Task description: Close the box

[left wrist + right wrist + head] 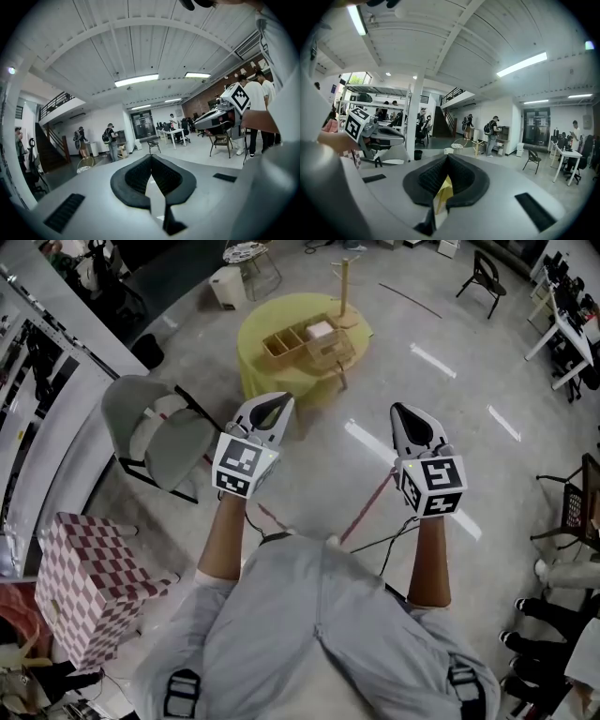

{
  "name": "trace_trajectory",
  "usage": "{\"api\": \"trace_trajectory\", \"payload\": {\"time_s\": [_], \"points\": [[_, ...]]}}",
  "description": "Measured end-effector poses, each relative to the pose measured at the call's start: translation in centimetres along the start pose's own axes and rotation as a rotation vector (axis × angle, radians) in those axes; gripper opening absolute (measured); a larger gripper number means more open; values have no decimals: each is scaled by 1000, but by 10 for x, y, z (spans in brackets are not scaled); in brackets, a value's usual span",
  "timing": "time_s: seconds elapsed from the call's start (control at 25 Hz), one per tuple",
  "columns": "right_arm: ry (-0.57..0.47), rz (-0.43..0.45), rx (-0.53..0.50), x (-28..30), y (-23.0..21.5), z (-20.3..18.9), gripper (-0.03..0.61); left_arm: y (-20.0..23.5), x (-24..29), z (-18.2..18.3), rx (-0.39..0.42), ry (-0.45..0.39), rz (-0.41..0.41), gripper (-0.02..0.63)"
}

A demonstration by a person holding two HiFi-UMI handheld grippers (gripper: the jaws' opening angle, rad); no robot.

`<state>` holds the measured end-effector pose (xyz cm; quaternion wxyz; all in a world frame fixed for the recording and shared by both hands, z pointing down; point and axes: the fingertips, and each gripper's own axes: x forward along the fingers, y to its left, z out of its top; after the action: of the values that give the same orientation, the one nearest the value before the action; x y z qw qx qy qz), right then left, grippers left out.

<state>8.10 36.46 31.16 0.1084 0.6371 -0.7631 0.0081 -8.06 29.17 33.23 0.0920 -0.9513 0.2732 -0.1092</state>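
Both claws are pressed together with nothing between them: the left gripper (273,410) at eleven o'clock, the right gripper (404,414) at one. The box (302,343) sits on the yellow table (258,367) at twelve o'clock, compartments showing — well apart from both.

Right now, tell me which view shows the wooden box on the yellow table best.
The head view: it looks down on the wooden box on the yellow table, its open compartments plain. The right gripper view shows only a sliver of yellow beyond its jaws, no box to make out. The left gripper view shows none of it.
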Motion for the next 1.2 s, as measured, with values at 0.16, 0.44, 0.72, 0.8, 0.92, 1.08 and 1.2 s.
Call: {"api": "trace_trajectory", "payload": {"time_s": [0.16, 0.44, 0.72, 0.8, 0.92, 1.08, 1.2], "points": [[-8, 44, 15, 3, -6, -4, 23, -7, 6, -1, -3, 3, 20, 29], [-1, 99, 0, 23, -15, -11, 23, -3, 26, -11, -11, 20, 28, 29], [1, 90, 32, 65, -36, -19, 23, 24, 62, -27, -19, 32, 13, 29], [4, 93, 27, 85, -43, -21, 23, 38, 80, -32, -21, 27, 6, 29], [2, 79, 13, 118, -58, -20, 23, 65, 113, -36, -17, 14, -7, 29], [12, 42, 19, 168, -81, -13, 23, 106, 156, -36, -5, 1, -28, 29], [23, 29, 21, 206, -95, -6, 23, 138, 186, -36, -4, -4, -44, 29]]}}
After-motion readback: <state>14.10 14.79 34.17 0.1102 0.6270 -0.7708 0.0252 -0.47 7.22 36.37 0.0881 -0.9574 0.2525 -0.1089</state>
